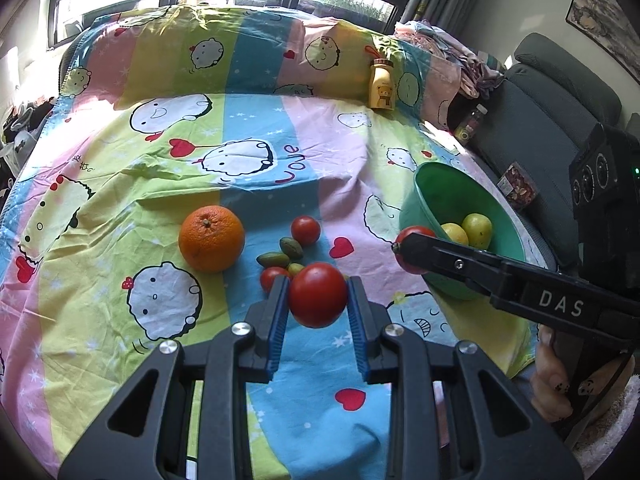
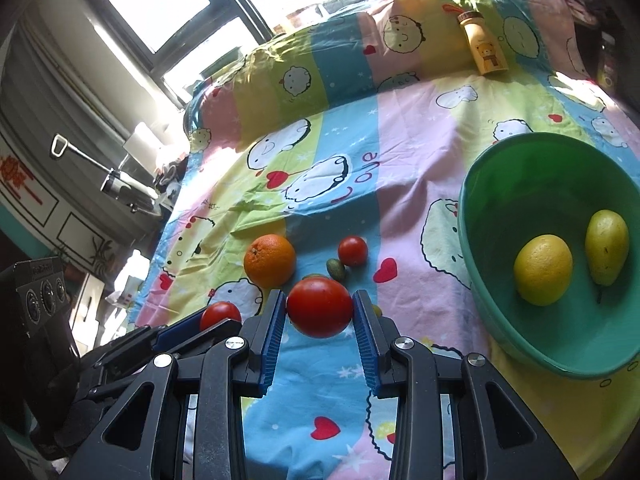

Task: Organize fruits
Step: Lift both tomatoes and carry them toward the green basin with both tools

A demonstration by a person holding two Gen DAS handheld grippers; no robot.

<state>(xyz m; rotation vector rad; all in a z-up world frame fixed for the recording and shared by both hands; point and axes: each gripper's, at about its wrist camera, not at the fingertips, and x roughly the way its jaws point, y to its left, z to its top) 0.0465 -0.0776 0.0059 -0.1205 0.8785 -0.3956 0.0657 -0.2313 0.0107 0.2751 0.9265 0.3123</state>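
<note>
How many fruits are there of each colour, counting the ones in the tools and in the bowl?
red tomatoes: 4, one in the left tool, one in the right tool
orange: 1
yellow lemon and pear, in the green bowl: 2
small green fruits: 3 visible
Total: 10

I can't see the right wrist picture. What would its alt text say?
A black claw with blue pads grips a red tomato above a colourful cartoon bedsheet. To its right, a green bowl holds a lemon and a yellow-green pear; beyond lie an orange and a smaller tomato. A second claw at left grips another tomato.
</note>
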